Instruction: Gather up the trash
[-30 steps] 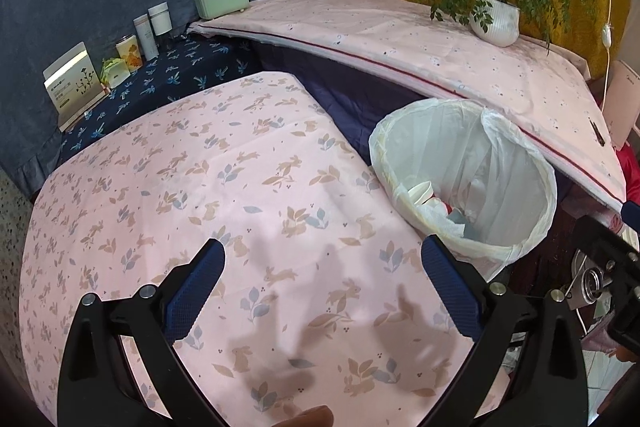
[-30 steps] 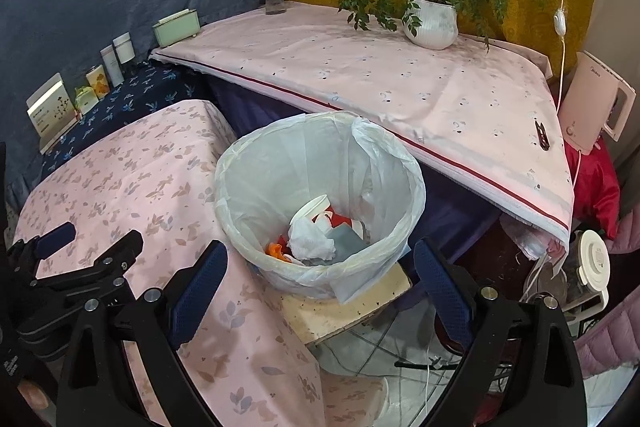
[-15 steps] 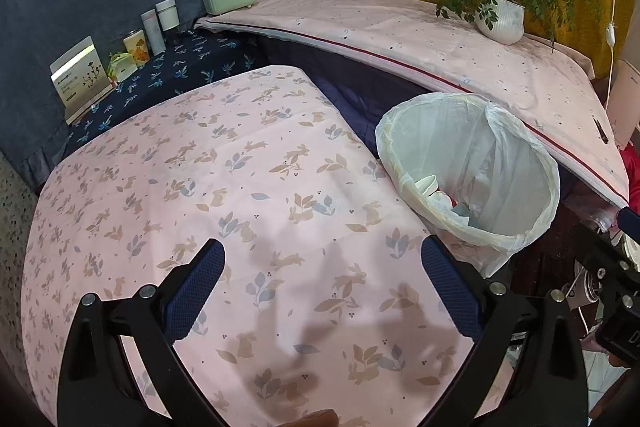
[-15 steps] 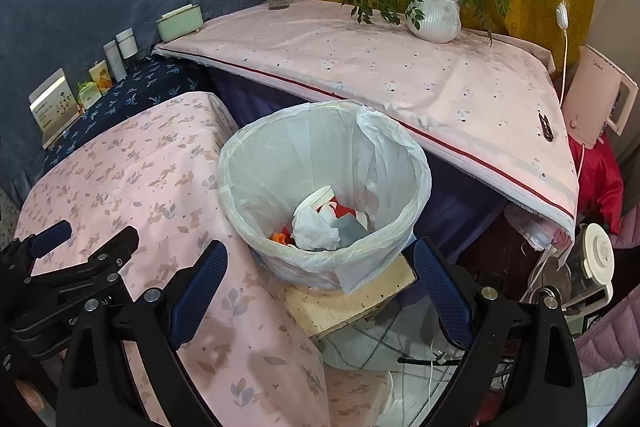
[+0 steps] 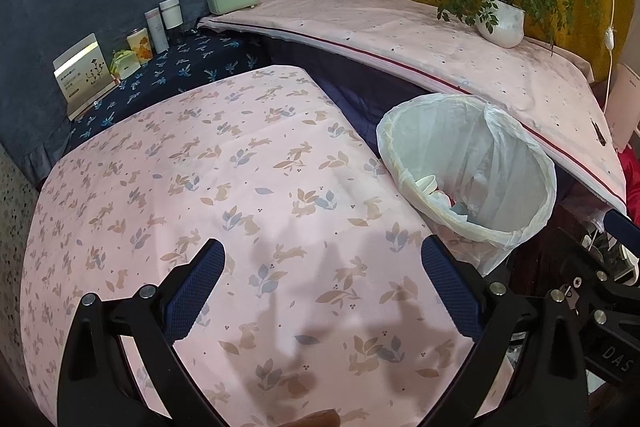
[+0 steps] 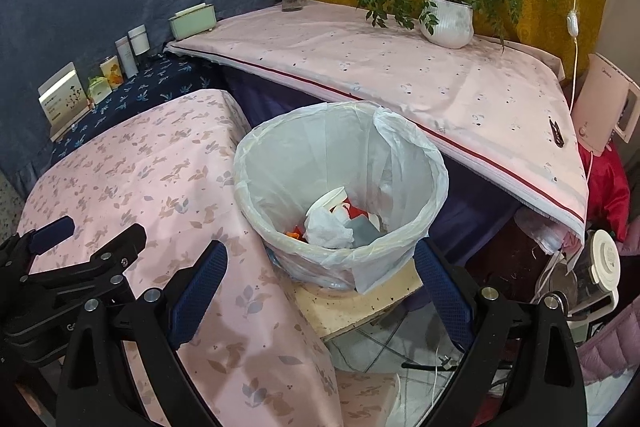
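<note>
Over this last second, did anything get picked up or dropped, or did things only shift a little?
Nothing was taken or released. Both views drift slightly, so the lined bin sits a bit lower in the right view. Left gripper and right gripper stay open and empty; the trash in the bin is unchanged.

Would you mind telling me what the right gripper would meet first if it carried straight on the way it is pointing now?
Most likely the lined trash bin: the right gripper, open and empty, points at its near rim, with the crumpled tissue inside just beyond. Depth is hard to judge through the fisheye.
</note>
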Available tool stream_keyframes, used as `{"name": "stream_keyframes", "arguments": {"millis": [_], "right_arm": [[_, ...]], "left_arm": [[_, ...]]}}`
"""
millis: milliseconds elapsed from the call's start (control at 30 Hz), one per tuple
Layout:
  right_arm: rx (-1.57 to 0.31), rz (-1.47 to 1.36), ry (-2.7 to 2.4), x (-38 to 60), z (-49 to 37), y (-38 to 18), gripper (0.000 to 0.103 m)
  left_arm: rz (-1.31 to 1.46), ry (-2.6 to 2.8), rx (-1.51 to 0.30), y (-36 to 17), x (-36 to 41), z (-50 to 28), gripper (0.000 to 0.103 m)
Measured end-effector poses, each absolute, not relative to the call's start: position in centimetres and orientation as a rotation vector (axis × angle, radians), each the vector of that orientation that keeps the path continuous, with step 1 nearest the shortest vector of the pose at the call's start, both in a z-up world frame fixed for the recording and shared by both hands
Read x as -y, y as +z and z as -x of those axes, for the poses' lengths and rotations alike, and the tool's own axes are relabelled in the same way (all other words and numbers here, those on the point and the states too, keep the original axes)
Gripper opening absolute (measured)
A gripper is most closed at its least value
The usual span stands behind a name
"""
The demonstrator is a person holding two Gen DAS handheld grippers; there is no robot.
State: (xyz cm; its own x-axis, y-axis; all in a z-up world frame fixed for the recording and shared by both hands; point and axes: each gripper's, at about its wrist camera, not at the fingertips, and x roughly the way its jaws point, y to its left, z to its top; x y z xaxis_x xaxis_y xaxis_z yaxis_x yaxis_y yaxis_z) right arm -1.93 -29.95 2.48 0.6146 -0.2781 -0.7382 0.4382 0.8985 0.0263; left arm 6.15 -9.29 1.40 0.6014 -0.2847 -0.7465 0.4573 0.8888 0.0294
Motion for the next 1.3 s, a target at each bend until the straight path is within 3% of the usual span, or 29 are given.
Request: {"name": "stream_keyframes", "arguments": {"millis": [67, 1300], "right_arm": [[-0.812, -0.218, -0.416, 29.9, 1.9, 2.4, 0.096], [-0.835, -0.206, -0.424, 29.8, 1.5, 1.3, 0.096]], "left_arm": [[-0.227, -0.432, -0.82, 1.4, 9.2, -6.2, 0.094], [-0.225, -0.427, -0.826, 1.2, 9.1, -6.4, 0.094]]}}
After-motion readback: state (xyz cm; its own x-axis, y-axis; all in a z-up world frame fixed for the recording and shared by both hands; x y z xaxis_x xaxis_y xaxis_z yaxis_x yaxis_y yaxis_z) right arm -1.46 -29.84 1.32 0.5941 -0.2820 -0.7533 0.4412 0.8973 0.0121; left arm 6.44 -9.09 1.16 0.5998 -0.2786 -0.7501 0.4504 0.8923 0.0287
